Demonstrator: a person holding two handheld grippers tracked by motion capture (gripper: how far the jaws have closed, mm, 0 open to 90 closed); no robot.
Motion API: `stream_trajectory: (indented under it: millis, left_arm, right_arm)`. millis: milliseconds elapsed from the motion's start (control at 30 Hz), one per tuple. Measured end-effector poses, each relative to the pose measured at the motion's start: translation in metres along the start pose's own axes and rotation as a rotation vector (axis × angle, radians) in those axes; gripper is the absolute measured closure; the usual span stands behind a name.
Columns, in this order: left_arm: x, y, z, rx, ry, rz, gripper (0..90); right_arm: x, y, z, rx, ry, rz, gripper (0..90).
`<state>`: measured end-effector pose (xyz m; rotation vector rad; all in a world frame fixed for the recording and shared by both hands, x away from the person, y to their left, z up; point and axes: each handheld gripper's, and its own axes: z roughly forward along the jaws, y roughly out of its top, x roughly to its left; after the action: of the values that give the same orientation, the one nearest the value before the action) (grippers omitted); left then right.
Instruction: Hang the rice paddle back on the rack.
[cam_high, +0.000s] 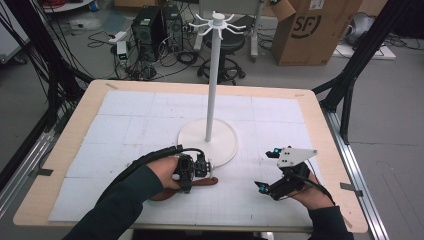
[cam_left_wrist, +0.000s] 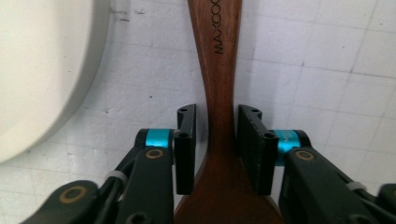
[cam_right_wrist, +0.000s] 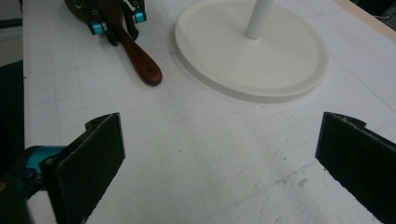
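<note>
Left gripper (cam_left_wrist: 215, 149) clamped on neck of dark brown wooden spoon (cam_left_wrist: 219, 70) lying lower centre, just beside white round hanger-stand base (cam_high: 225, 145), likely for lifting to hang; right gripper (cam_right_wrist: 219, 154) wide open, idle lower right.

The stand (cam_high: 208, 140) stood at the table's (cam_high: 320, 135) centre, its pole rising from a round base. At about seven o'clock from that base, just beside its rim, lay the wooden spoon (cam_high: 200, 183) flat on the mat, with the left gripper (cam_high: 192, 169) over it, jaws either side of the handle. The right gripper (cam_high: 267, 172) sat at five o'clock, well apart from the spoon.
</note>
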<state>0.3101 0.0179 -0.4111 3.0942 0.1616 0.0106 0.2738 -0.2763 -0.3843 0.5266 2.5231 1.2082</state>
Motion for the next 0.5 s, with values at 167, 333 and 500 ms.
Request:
stream_trajectory:
  millis: [167,333,500]
  left_arm:
    - [0.0003,0.0003,-0.0001,0.003,-0.012,-0.004,73.8]
    - [0.0018,0.0,0.0001,0.0,-0.025,0.002,74.4]
    - [0.0028,-0.0001,0.0003,-0.001,-0.03,0.008,75.0]
  right_arm:
    - [0.0008,0.0002,0.0004,0.001,0.001,0.003,0.6]
    - [0.001,0.0002,0.0008,0.004,-0.002,-0.002,0.6]
    - [0.0011,0.0002,0.0009,0.004,-0.002,-0.001,0.6]
